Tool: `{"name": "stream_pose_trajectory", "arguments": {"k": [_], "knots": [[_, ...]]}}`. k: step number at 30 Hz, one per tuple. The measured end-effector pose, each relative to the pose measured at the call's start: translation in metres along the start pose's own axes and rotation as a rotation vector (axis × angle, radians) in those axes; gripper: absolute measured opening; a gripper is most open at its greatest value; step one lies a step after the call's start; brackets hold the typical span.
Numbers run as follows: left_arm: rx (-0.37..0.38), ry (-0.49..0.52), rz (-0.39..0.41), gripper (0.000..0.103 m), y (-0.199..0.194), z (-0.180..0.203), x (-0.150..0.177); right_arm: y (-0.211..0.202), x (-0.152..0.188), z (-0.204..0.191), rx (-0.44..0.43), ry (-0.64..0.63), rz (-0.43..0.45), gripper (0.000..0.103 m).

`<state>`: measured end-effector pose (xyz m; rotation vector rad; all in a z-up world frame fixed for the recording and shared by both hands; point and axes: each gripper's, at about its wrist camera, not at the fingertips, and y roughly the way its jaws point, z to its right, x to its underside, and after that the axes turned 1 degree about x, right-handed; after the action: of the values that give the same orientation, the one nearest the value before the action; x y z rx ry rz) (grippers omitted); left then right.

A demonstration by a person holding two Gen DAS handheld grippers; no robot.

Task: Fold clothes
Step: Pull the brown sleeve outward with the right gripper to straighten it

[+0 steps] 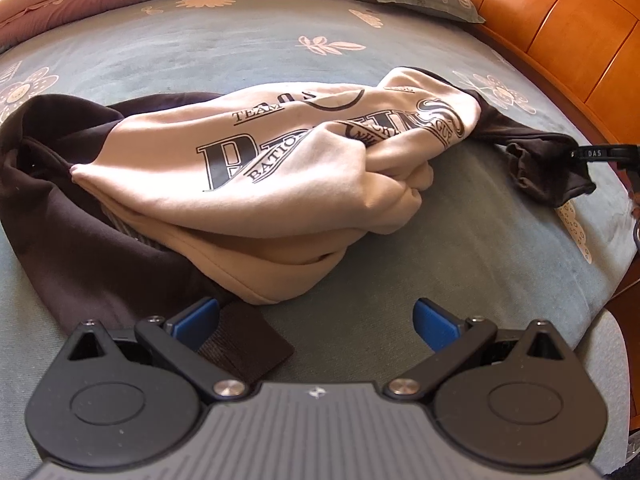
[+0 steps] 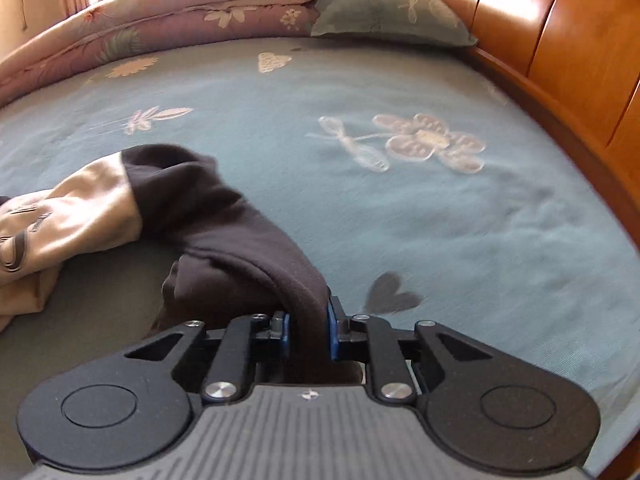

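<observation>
A crumpled sweatshirt [image 1: 256, 168] lies on the teal flowered bed sheet [image 1: 200, 52]; its body is cream with dark printed lettering and its sleeves are dark brown. My left gripper [image 1: 316, 320] hangs open just in front of it, and a dark ribbed cuff [image 1: 244, 340] lies by its left finger, not pinched. In the right wrist view my right gripper [image 2: 308, 332] is shut on the other dark sleeve [image 2: 224, 216], with the cloth draped between the blue pads and lifted off the sheet. The cream body [image 2: 68, 208] trails away at the left.
A folded pink floral quilt [image 2: 168, 12] and a grey-green pillow [image 2: 384, 8] lie along the far side of the bed. A curved orange wooden headboard [image 2: 560, 48] borders the right side. Open sheet [image 2: 400, 220] stretches to the right of the sweatshirt.
</observation>
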<state>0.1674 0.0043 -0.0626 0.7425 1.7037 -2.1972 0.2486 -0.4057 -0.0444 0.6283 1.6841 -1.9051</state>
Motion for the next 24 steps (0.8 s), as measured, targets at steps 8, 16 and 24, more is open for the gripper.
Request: {"name": "stream_pose_trajectory", "arguments": {"k": [8,16,24], "knots": [[0.012,0.002,0.006,0.102,-0.002,0.005,0.000,-0.004,-0.039,-0.002,0.317,-0.317,0.145,0.019],[0.016,0.018,0.008,0.102,-0.007,0.011,0.002,-0.011,0.000,-0.032,0.109,-0.325,0.053,0.019],[0.031,0.031,0.000,0.102,-0.009,0.020,0.003,-0.025,0.041,-0.040,-0.184,-0.180,-0.057,0.033]]}}
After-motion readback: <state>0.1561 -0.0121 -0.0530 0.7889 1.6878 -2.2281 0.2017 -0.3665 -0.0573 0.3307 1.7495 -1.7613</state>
